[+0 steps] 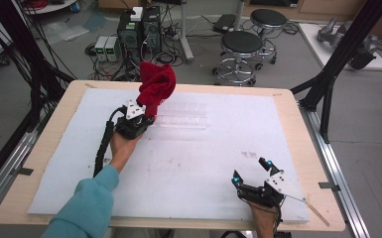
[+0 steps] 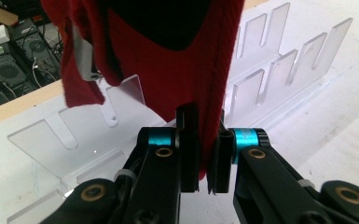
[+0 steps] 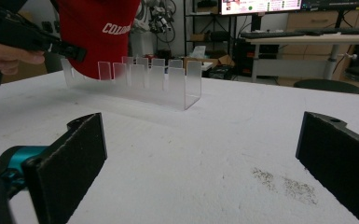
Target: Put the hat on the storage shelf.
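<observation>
A red cap (image 1: 156, 85) (image 2: 168, 70) (image 3: 98, 32) with white lettering hangs in the air above the left end of a clear acrylic slotted rack (image 1: 183, 116) (image 2: 279, 60) (image 3: 140, 81). My left gripper (image 1: 146, 118) (image 2: 204, 158) is shut on the cap's lower edge, the red cloth pinched between both pads. My right gripper (image 1: 250, 171) (image 3: 200, 154) rests near the table's front right, wide open with nothing between its jaws, well apart from the rack.
A white foam sheet (image 1: 188, 163) covers the wooden table (image 1: 59, 114). Dark specks (image 3: 284, 184) mark the sheet in front of my right gripper. Stools (image 1: 240, 44) and computer boxes (image 1: 139, 29) stand on the floor beyond the far edge.
</observation>
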Tool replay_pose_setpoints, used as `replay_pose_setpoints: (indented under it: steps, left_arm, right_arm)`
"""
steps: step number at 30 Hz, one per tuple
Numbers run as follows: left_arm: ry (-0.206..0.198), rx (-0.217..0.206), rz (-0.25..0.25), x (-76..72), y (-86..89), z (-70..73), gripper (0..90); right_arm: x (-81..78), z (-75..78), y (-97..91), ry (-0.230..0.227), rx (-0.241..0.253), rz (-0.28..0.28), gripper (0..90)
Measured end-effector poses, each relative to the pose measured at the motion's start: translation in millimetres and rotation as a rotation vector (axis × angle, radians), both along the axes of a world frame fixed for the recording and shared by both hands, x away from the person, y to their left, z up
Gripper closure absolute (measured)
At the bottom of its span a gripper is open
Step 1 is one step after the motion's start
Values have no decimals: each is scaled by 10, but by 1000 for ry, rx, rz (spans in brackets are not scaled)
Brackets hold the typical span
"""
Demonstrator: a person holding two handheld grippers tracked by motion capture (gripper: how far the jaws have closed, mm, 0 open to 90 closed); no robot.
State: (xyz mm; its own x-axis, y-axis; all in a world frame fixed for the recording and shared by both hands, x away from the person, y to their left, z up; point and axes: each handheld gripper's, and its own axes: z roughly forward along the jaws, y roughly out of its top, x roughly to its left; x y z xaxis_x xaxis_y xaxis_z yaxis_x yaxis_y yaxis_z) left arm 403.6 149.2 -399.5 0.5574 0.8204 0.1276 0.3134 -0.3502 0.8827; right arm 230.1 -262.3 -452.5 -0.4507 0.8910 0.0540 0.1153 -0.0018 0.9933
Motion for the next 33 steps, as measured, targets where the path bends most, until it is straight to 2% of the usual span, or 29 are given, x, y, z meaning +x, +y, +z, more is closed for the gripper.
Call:
replay_pose_setpoints:
  steps: [5,9,10,13,14,15,18,19,20,24,26,27,29,31,33]
  left_arm:
    - [15,4,11,-8,-14,-3,848]
    - [57,-8,19,-4,-9,-14,830]
    - [74,-7,26,0,-9,-23,799]
    - [125,-5,30,12,15,-44,605]
    - [125,-5,30,12,15,-44,495]
    - [142,-20,35,11,43,-34,439]
    - [153,-39,21,-15,74,-2,240]
    - [153,-39,21,-15,74,-2,219]
    - [150,-42,-1,-51,102,38,215]
    - [140,-52,-26,-147,177,144,188]
    - [89,-69,-25,-238,229,168,188]
    - [85,-63,-23,-281,265,174,197]
    - [130,-56,-33,-345,349,177,195]
    - [106,-43,-42,-442,457,188,196]
    - [104,-45,-47,-506,544,199,198]
  right_arm:
    - [3,0,-2,0,3,-1,6]
    - [4,0,-5,-3,3,0,5]
    - [3,0,-4,-3,3,-1,6]
    - [2,0,-3,-3,4,1,6]
    - [1,0,-4,-6,1,1,6]
    - [1,-1,-4,-7,0,1,6]
    - [-2,-1,-1,-8,0,0,6]
    - [-2,-1,-2,-9,-3,0,6]
    - [-2,-1,0,-10,-3,0,6]
    - [-1,-1,1,-14,-9,3,6]
    - [-5,0,5,-12,-8,0,6]
    - [-2,-1,5,-13,-10,3,5]
    - [2,-1,5,-17,-15,4,6]
    - [0,0,8,-13,-16,4,6]
    - [0,0,11,-7,-14,3,6]
